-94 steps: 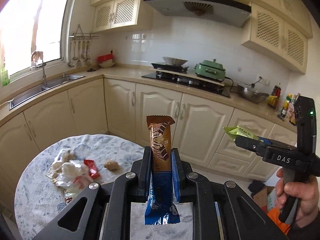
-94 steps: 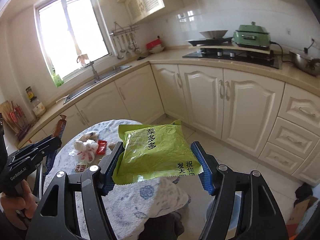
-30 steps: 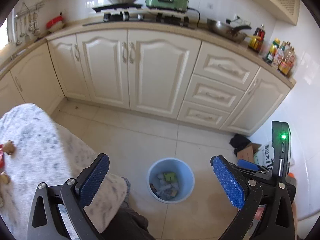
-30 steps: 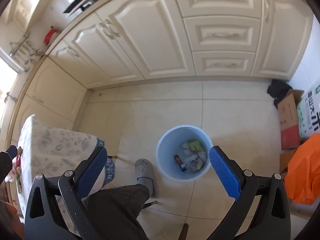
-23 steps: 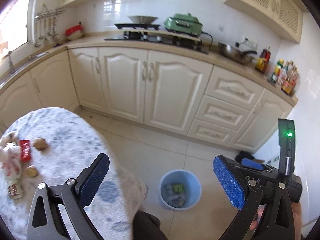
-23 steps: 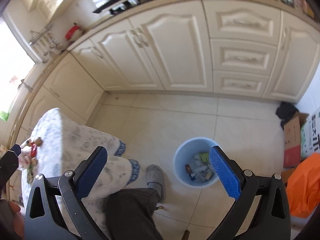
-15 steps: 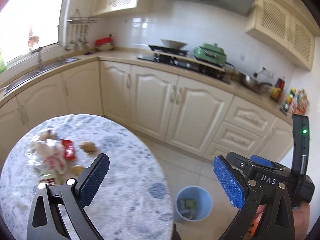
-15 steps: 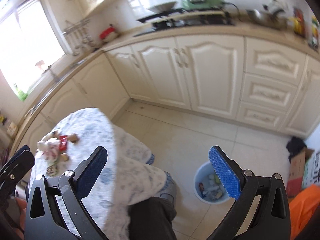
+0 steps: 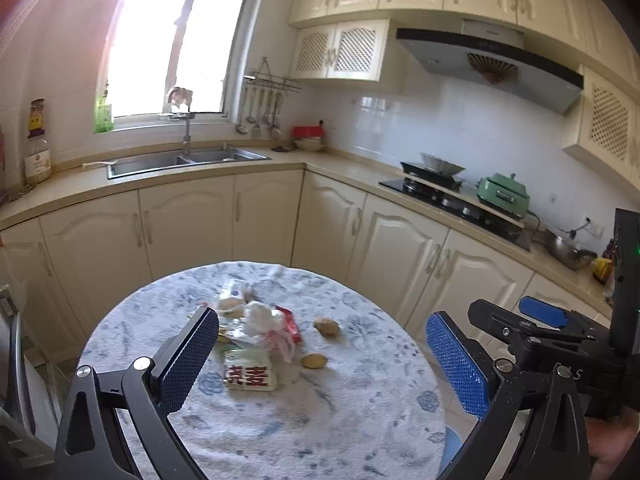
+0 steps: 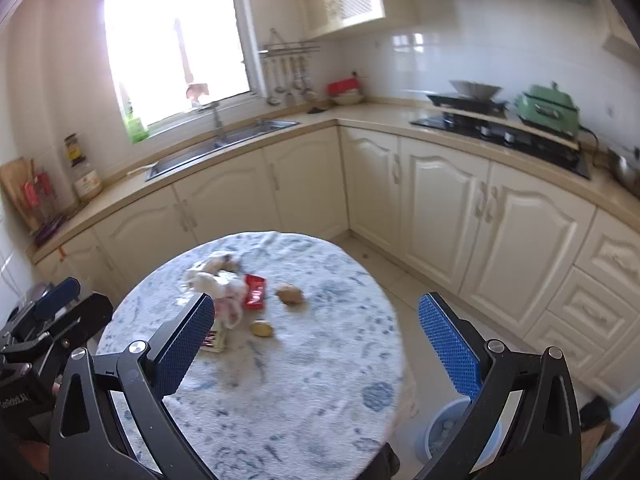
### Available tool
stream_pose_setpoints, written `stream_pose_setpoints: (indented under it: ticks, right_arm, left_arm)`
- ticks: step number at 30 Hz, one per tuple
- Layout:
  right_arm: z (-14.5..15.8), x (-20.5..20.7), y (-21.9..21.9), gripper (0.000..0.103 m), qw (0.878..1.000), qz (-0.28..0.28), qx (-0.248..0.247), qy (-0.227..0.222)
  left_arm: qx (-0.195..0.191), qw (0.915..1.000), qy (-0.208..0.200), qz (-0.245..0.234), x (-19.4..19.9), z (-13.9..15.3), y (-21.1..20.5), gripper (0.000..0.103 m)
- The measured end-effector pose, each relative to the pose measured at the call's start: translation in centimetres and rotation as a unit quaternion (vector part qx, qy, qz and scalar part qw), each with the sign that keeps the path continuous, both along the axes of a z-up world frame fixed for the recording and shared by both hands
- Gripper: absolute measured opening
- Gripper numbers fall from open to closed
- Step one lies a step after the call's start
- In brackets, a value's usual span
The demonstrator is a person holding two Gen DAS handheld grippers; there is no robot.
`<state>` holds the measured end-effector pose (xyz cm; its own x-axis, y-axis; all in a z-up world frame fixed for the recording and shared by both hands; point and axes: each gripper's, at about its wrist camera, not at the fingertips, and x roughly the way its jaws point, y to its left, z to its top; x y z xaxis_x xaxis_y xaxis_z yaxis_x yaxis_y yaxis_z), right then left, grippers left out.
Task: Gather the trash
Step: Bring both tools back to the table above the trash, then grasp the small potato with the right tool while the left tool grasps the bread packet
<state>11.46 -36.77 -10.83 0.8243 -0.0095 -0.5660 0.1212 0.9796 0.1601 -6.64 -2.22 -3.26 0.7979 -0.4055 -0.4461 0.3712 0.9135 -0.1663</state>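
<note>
My left wrist camera sits above the near edge of the round table (image 9: 304, 420), looking forward and slightly down between its own blue-padded fingers (image 9: 186, 360) toward the sink (image 9: 188, 158) and window corner. At its right edge I see the right gripper (image 9: 540, 316) from the side, close by. My right wrist camera looks from a little further right, angled leftward over the same table (image 10: 320, 380), with the left gripper (image 10: 60, 300) at its lower left. Both views share the tabletop litter, the sink, the stove (image 10: 500, 128) and the green cooker (image 9: 504, 194). The blue bin (image 10: 448, 428) shows low, beside the table.
</note>
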Motion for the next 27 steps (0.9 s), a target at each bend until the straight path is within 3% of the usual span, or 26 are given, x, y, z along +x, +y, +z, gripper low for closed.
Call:
stream_pose_setpoints:
  ticks: [8,13,20,27]
  right_arm:
    - [0.1,2.5,6.4,0.103,0.997,0.072,-0.021,0.001]
    - [-0.9,3.8,7.9,0.103,0.995,0.089,-0.035,0.013]
    - [-5.8,7.3,6.8,0.103,0.993,0.081,-0.029,0.08]
    - [-11.9,11.3,5.9,0.103,0.985,0.075,-0.028,0.152]
  left_arm:
    - [0.002,0.9986,0.0,0.052,-2.9,-1.3,4.1,0.102]
    - [0.012,0.9971,0.031,0.068,-1.2,-3.4,4.5,0.102]
    - [0.027,0.9924,0.101,0.065,5.0,-6.2,3.1,0.102]
    - [0.057,0.9879,0.136,0.047,11.1,-9.5,-0.2,0.102]
